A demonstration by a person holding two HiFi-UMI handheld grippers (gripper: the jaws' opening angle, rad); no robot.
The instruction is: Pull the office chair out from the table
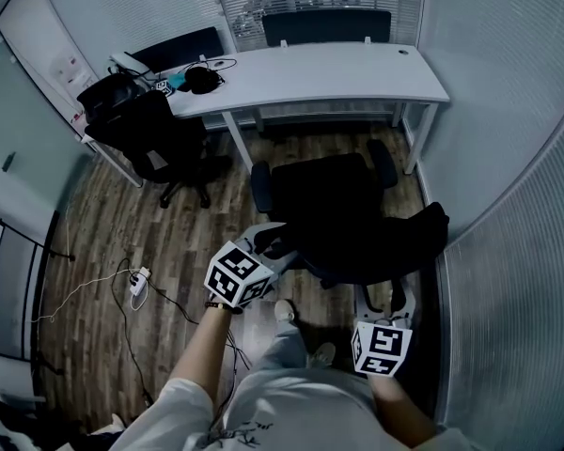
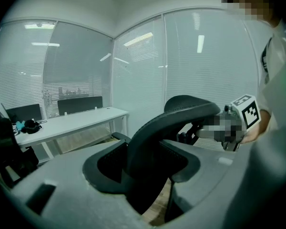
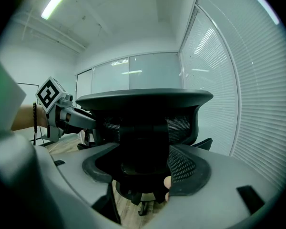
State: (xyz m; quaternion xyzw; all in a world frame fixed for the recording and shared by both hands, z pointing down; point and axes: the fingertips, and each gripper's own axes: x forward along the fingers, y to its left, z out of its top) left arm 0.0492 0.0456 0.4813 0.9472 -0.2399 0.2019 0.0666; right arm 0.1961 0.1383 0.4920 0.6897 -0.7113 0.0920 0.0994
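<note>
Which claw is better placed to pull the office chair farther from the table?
Probably the right claw: the backrest of the black mesh office chair sits squarely between its jaws; the left claw meets its end slantwise.

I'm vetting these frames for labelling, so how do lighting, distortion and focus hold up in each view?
Head view: fisheye bows the long white desk, and the black mesh office chair is an underexposed mass. Left gripper view: dark round vignette, reflected light streaks across the glass partition. Right gripper view: the ceiling light strip blooms, leaving the chair backlit.
</note>
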